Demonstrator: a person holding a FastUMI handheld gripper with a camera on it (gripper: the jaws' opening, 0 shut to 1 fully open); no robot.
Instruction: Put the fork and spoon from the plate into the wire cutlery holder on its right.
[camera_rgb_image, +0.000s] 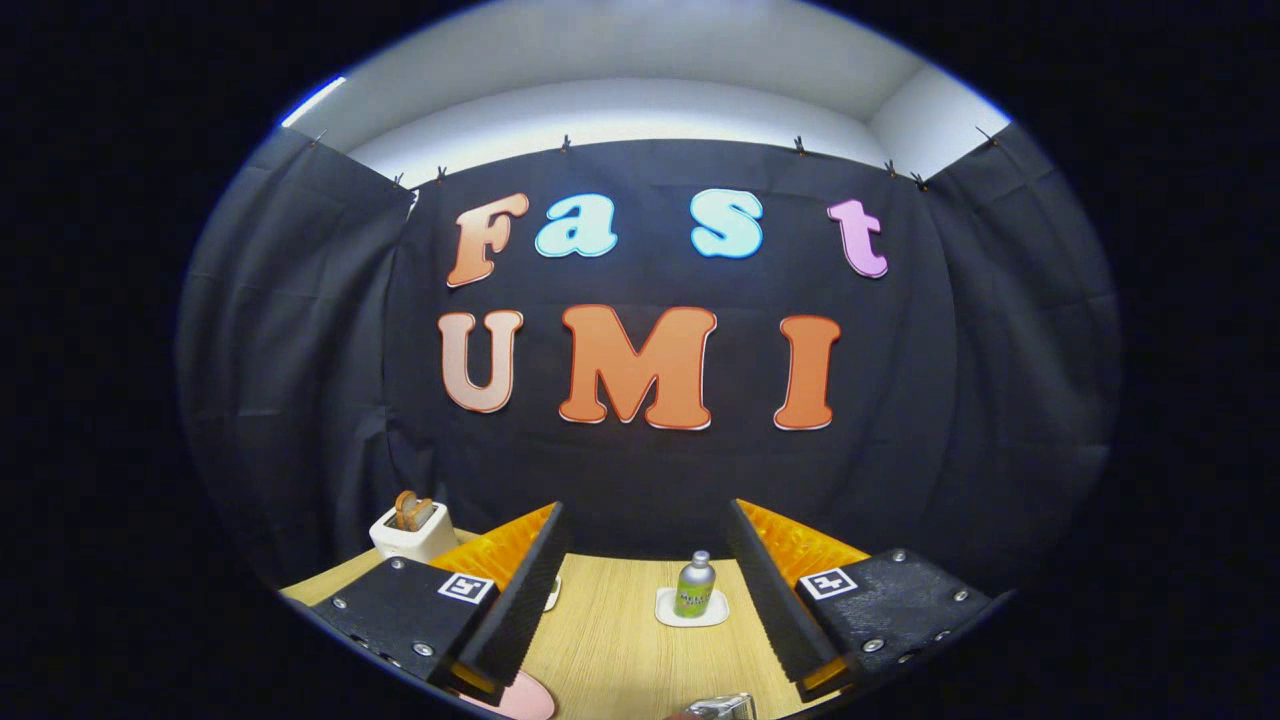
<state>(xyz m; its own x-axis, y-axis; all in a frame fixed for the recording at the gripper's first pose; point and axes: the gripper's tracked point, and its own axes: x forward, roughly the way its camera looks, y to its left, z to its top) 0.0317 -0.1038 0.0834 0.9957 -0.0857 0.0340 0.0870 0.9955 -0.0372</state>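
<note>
One gripper (645, 600), fingers spread wide, holding nothing. One pink plate (520, 698) (edge only) at lower left; one wire cutlery holder (722, 708) at bottom centre. One green bottle (694, 586) on one coaster (690, 610). One toaster (412, 530), left, two slices.

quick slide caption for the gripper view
Open tool held above a wooden table, a small green bottle on a coaster between its fingers, toaster beyond.

Gripper (648, 590) — two broad finger blocks (405, 615), rough grainy surface, silver screws at corners, square black-and-white marker tag atop each; ribbed inner pads facing across wide gap, nothing between.
</note>
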